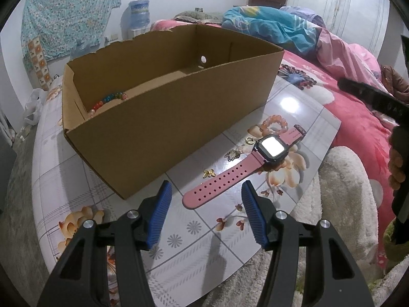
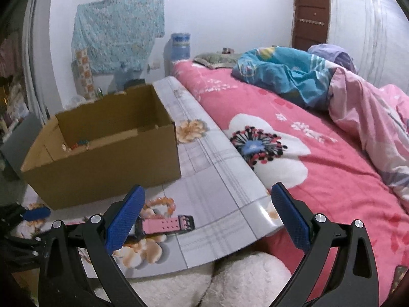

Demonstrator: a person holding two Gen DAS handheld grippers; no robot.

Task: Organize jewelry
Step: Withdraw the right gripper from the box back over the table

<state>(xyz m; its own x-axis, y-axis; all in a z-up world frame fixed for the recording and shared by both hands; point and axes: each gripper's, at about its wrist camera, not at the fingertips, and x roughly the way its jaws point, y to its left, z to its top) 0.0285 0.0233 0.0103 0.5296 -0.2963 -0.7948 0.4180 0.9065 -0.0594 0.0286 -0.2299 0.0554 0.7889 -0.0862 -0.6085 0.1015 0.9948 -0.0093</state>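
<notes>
Watch (image 1: 255, 158) lay flat on the counter (image 1: 76, 179), just beside the box (image 1: 158, 128), with its pink strap tail pointing at my left gripper (image 1: 207, 199). I had both sets of jaws wide apart and holding nothing; the right gripper (image 2: 207, 209) hung near the counter's edge by the bed (image 2: 332, 166). I judged the watch light, its strap soft and floppy, its glossy face slippery and easy to scratch. I would have taken it across the strap near the case, so the case did not swing. A peach bracelet (image 1: 274, 124) lay touching the watch's far strap, with a ring (image 1: 249, 141) and small gold charms (image 1: 209, 172) near it; those looked tiny and fiddly. The box stood open, and a string of coloured beads (image 1: 110, 99) lay at its left end.
</notes>
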